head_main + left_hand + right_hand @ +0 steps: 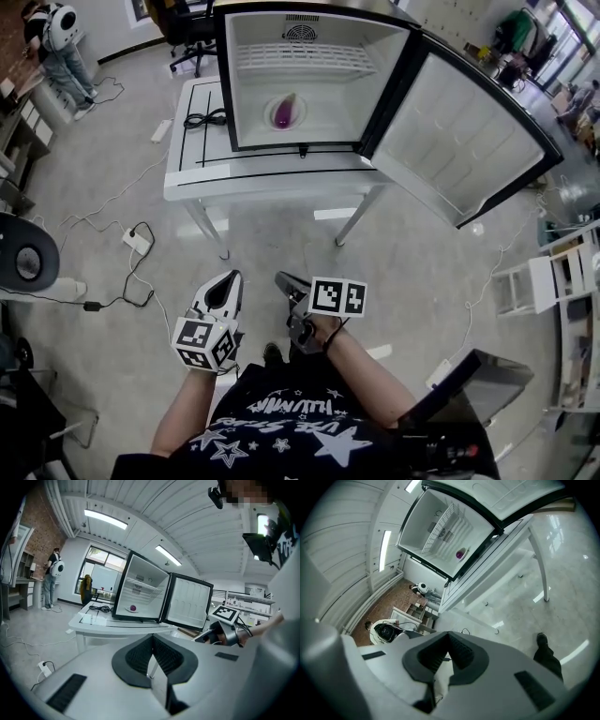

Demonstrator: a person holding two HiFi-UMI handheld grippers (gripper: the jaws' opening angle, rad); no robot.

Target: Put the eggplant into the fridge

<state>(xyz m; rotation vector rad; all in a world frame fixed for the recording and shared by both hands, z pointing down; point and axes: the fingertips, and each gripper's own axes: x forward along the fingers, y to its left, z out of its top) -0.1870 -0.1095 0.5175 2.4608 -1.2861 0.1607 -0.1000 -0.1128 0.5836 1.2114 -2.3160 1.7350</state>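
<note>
- The left claw point(151, 643) is being kept shut. Its two jaws are being pressed together at the tips, and nothing is being gripped between them.
- The right claw point(448, 638) is being kept shut too. Its jaws are touching, and nothing is being held between them.
- Both claws are being held low in front of the person, side by side and near each other. They are over the grey floor point(422, 272) and well apart from the table point(272, 180).
- The eggplant point(285, 112) is not being touched by either claw. It is purple, and it is being carried by a small white plate point(270, 118).
- The plate is being seen in the middle of the bottom of the fridge point(251, 80), under the wire shelf point(300, 61).
- The fridge door point(469, 141) is being seen wide open, swung out to the right, past the right edge of the tabletop.
- The fridge is being carried by the right part of the tabletop, with a bare strip of tabletop in front of it.
- A black cable point(204, 119) is being seen coiled near the left edge of the tabletop, just beside the fridge.
- A white power strip point(137, 242) with thin wires is being seen on the floor, left of the table.
- Another person point(58, 42) is being seen far off, at the far left of the room.
</note>
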